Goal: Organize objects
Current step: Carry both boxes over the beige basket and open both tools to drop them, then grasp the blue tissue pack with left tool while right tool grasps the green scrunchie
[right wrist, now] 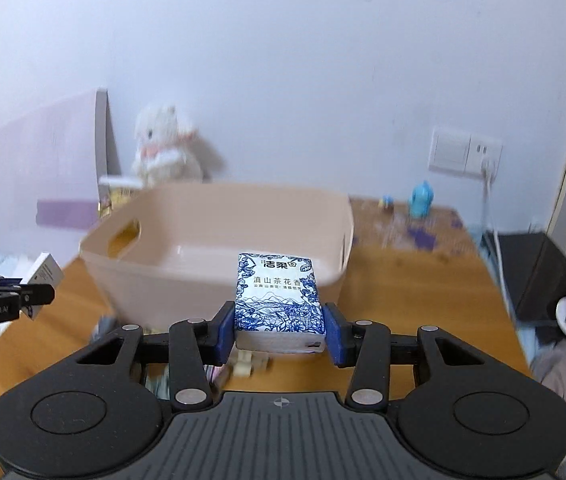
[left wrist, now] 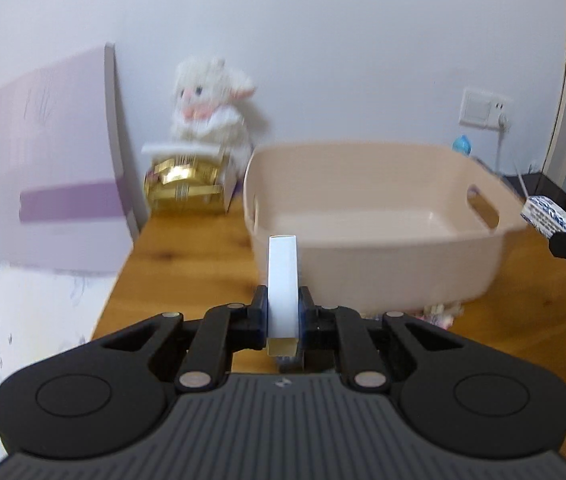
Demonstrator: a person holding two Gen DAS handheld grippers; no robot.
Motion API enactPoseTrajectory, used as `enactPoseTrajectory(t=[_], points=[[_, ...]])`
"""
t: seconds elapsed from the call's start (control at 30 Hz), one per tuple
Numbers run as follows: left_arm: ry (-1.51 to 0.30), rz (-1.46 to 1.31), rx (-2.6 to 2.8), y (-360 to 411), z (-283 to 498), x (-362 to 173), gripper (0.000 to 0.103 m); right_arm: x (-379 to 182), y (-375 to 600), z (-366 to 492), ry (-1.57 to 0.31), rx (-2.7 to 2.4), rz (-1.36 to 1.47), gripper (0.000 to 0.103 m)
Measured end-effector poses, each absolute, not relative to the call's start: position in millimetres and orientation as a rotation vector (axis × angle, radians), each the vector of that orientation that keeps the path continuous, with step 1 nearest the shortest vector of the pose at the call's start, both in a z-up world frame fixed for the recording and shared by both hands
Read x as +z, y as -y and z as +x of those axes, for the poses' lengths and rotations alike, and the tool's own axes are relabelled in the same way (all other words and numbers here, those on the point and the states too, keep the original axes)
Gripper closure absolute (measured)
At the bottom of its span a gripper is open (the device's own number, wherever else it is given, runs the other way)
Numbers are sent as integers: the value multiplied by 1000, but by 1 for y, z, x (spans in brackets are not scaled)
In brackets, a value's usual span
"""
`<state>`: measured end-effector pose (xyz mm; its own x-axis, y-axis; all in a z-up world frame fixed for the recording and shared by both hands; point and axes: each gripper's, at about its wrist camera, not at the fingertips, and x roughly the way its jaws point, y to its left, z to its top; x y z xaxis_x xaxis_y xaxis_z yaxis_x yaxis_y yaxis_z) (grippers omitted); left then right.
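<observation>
A beige plastic basket (left wrist: 379, 264) with handle slots stands on the wooden table; its inside looks empty, and it also shows in the right wrist view (right wrist: 123, 280). My left gripper (left wrist: 281, 312) is shut on a narrow white box (left wrist: 281, 280), held just in front of the basket's near wall; the box also shows at the left of the right wrist view (right wrist: 45, 276). My right gripper (right wrist: 281, 326) is shut on a blue-and-white tissue pack (right wrist: 279, 300), held above the table near the basket's rim. That pack shows at the right edge of the left wrist view (left wrist: 543, 216).
A white plush toy (left wrist: 215, 100) and a gold box (left wrist: 187, 184) stand at the back left by the wall. A purple-and-white panel (left wrist: 39, 176) borders the table's left. A small blue figure (right wrist: 421, 200) stands at the back right. Small items (right wrist: 247, 362) lie under the grippers.
</observation>
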<state>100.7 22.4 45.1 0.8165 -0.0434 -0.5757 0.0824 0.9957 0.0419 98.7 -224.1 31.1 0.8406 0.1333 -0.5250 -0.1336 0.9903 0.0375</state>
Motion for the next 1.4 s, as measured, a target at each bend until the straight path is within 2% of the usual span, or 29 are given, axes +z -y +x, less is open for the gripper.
enactPoseTrajectory(t=[0.23,0.43,0.7,1.0,1.03,1.07,1.13,1.2,1.27,1.4], points=[[-558,87,-66,-1,138,69,87,51,232,135,-519,132,37,61],[-648,68,-53,12,190,61,87,49,226,176,-550,103,-3,61],[-780,111,-48,34,244,32,87,16,211,228,-692,85,-73,61],[-918,151,-47,40,263,2,87,-14,199,247,-817,85,-115,61],[-925,156,-46,40,263,1,87,-15,198,247,-820,86,-116,60],[-927,158,-47,39,262,0,86,-15,198,246,-818,82,-116,53],[-918,151,-49,36,257,4,75,-11,199,242,-805,92,-103,47],[-883,141,-56,33,249,13,39,-5,199,235,-783,95,-102,39],[-830,152,-54,31,239,23,25,5,198,224,-748,95,-119,30],[-760,188,-43,29,217,40,17,21,201,202,-702,107,-109,17]])
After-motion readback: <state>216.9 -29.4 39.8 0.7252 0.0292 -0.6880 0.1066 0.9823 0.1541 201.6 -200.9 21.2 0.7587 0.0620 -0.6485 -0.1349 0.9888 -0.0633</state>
